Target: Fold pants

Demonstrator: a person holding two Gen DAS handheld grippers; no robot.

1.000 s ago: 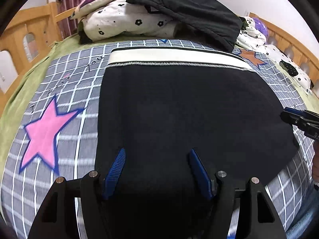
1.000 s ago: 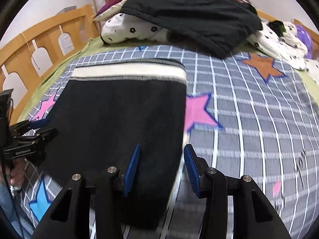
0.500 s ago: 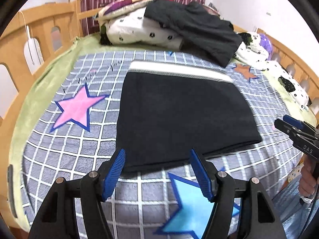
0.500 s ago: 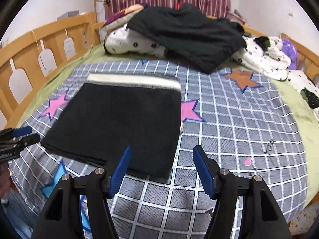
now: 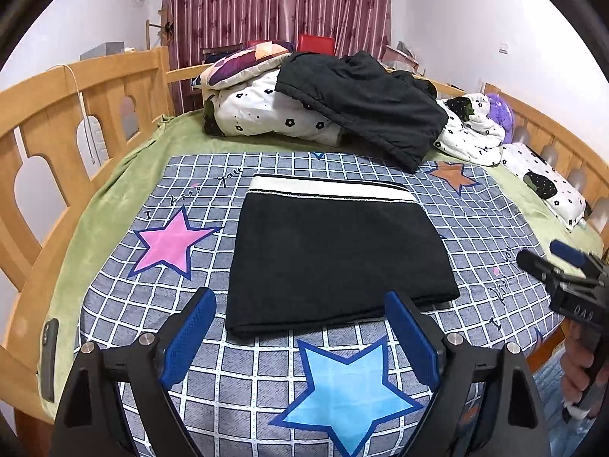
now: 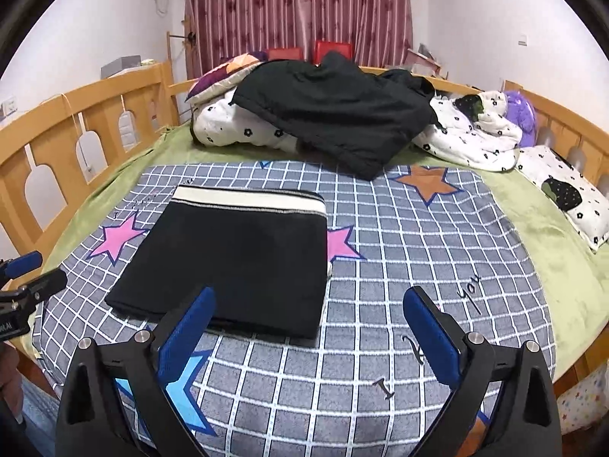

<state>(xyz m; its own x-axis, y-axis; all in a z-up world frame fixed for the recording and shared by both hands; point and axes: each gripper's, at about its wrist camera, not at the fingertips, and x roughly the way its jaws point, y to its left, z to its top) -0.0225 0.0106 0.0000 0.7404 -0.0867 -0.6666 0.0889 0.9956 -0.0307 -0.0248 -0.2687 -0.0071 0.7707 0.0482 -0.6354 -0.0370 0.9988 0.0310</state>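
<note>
Folded black pants (image 5: 335,255) lie flat on the checked blanket (image 5: 475,205). Left gripper (image 5: 300,339) and right gripper (image 6: 308,337), near the pants' folded edge, jaws just opened wide, holding nothing.

- The dark jacket (image 5: 365,110) hides much of the flowered quilt (image 5: 266,114) beneath.
- The person's hand (image 5: 578,369) is cut off at the left-wrist view's right edge.

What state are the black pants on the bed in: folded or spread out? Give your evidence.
Folded. The black pants lie as a compact rectangle on the checked blanket, white waistband along the far edge, layered edges nearest the camera, no legs extending.
</note>
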